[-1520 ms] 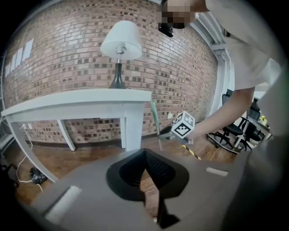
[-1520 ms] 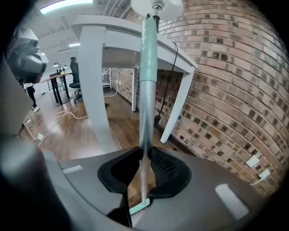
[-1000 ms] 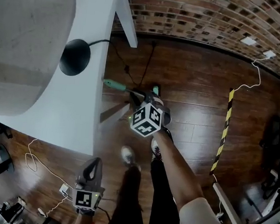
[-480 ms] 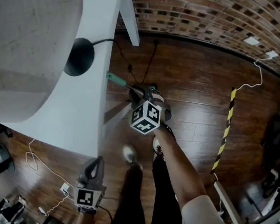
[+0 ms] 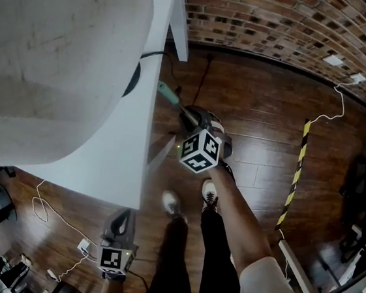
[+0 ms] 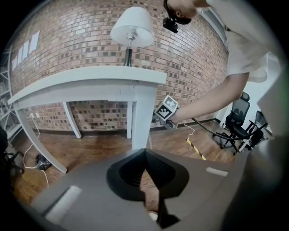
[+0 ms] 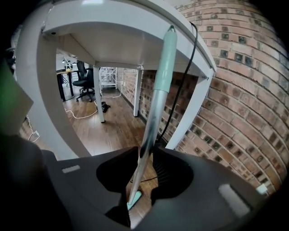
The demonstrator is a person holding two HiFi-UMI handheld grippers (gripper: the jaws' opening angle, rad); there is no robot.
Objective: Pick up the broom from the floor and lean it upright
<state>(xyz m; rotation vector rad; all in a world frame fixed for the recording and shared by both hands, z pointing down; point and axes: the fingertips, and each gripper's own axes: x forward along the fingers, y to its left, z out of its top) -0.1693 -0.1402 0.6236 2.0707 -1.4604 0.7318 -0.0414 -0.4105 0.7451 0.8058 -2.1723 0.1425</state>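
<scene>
The broom (image 7: 156, 99) stands nearly upright, and its pale green grip (image 5: 169, 94) leans on the edge of the white table (image 5: 124, 169). The green head (image 7: 133, 198) rests on the wood floor. My right gripper (image 7: 145, 155) surrounds the silver pole low down. Its jaws are opening: the pole lies along the left jaw, with a gap to the right one. In the head view the right gripper (image 5: 198, 119) sits just right of the table edge. My left gripper (image 5: 122, 216) hangs low near the table's front corner, shut and empty (image 6: 145, 153).
A lamp with a wide shade (image 5: 48, 61) and a black base (image 5: 135, 78) stands on the table. The brick wall (image 5: 282, 22) is behind. Cables (image 5: 197, 78) run along the floor. A yellow-black bar (image 5: 296, 169) and office chairs (image 5: 362, 189) are on the right. The person's feet (image 5: 171, 203) are below.
The broom's top has swung up along the table edge and stands steeper. My right gripper followed it slightly. The left gripper dropped a little. The head camera moved over the lamp shade.
</scene>
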